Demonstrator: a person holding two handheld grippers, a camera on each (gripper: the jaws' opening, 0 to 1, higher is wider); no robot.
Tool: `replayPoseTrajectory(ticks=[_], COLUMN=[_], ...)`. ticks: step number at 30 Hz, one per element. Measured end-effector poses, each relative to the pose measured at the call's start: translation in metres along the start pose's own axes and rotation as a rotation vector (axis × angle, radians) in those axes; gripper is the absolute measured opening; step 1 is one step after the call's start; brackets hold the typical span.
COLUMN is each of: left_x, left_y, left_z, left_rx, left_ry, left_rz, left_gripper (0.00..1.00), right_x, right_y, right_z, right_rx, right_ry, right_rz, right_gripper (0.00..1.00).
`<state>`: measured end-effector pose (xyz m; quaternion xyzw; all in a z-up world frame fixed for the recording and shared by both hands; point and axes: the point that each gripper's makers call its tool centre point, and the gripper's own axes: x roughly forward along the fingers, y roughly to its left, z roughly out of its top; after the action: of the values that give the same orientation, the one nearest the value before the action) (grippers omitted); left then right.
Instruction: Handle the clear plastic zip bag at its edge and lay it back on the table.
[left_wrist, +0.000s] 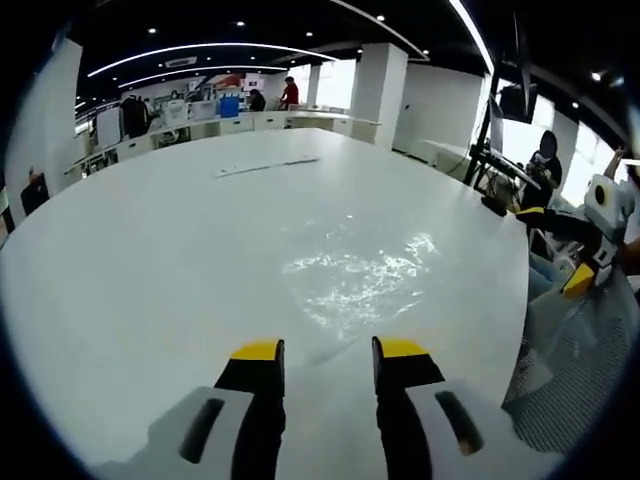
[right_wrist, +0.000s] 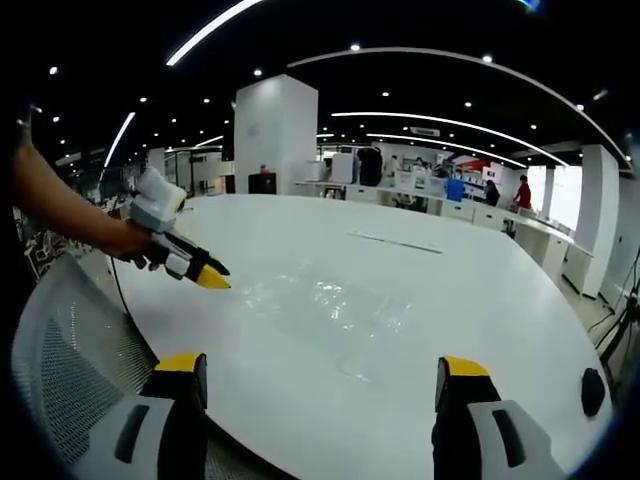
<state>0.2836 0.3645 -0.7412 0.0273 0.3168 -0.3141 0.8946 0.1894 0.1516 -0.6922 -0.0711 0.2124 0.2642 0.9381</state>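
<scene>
The clear plastic zip bag (left_wrist: 368, 274) lies flat and crinkled on the white table (left_wrist: 180, 260), a short way ahead of my left gripper (left_wrist: 330, 350), whose yellow-tipped jaws stand open and hold nothing. My right gripper (right_wrist: 323, 365) is wide open and empty over the table's near edge, with the bag (right_wrist: 320, 305) ahead of it. A hand holds the left gripper (right_wrist: 200, 270) at the left of the right gripper view, its tip just short of the bag's edge. The right gripper (left_wrist: 585, 270) comes in at the far right of the left gripper view.
A thin pale strip (left_wrist: 265, 167) lies far across the table. A small black object (right_wrist: 592, 392) sits near the table's rim. A grey mesh chair back (right_wrist: 60, 340) stands beside the table edge. Desks, a white pillar (right_wrist: 275, 135) and people fill the background.
</scene>
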Motion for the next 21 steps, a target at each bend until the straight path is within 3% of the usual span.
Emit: replayPoseTrajectory(ticks=[7,13,21], left_x=[0.009,0.013,0.024], left_y=[0.004,0.007,0.007], left_z=[-0.008,-0.005,-0.006], left_rx=[-0.024,-0.101,-0.124], left_ry=[0.026,0.031,0.054], left_rz=[0.006,0.025,0.026], left_gripper=[0.28,0.26,0.22], right_x=[0.000,0.001,0.001], right_y=[0.000,0.000,0.000], right_z=[0.000,-0.001,-0.003], right_rx=[0.000,0.001,0.002], right_ry=[0.003,0.007,0.020], right_rz=[0.002,0.003,0.000], right_gripper=[0.95,0.94,0.95])
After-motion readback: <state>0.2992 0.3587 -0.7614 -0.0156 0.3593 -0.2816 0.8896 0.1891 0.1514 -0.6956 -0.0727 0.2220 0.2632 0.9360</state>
